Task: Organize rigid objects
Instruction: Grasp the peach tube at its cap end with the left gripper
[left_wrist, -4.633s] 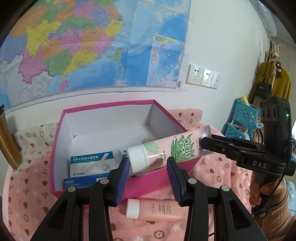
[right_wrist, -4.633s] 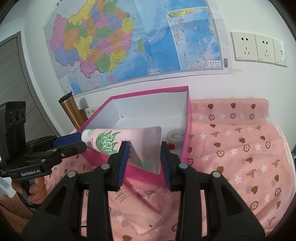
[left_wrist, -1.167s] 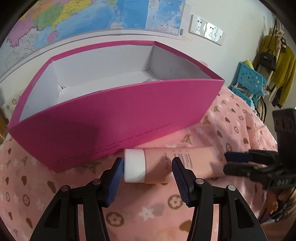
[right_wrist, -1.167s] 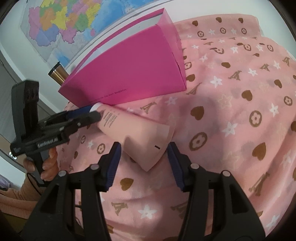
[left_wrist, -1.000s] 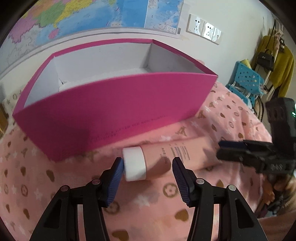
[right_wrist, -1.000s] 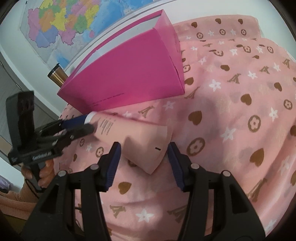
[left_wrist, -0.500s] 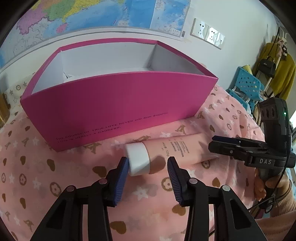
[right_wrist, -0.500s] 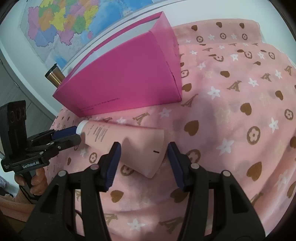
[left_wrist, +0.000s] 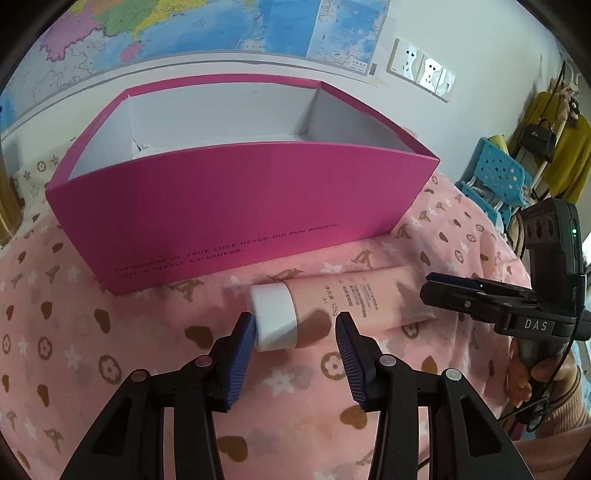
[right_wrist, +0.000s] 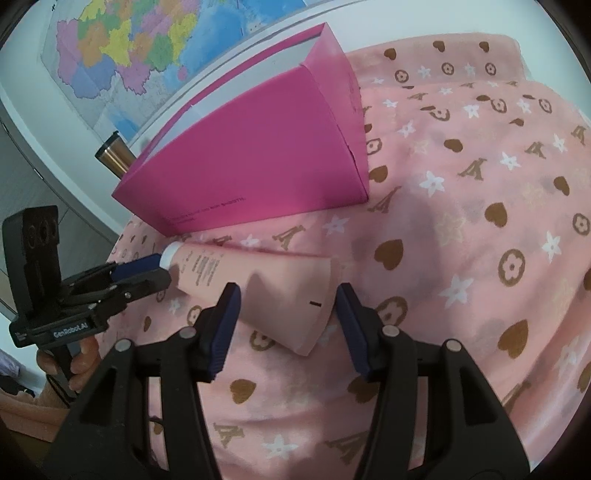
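Pink tube (left_wrist: 343, 306) lies flat on the worktop cloth just near of the pink box (left_wrist: 240, 206), long axis left-right: left gripper (left_wrist: 295, 338) straddles the cap end, right gripper (right_wrist: 284, 308) the crimped end, both apart, neither clamped.

Magenta box (left_wrist: 240, 199), pale-pink white-capped tube (left_wrist: 351, 302), heart-patterned pink cloth (right_wrist: 480, 258)

The floor of the pink box (left_wrist: 240, 199) is hidden behind its near wall, so its contents cannot be told. The small print on the pink tube (left_wrist: 354, 299) is too fine to be read. The wall map (left_wrist: 207, 26) is cut off by the picture's edge. The bronze flask (right_wrist: 114, 157) is largely hidden behind the box.
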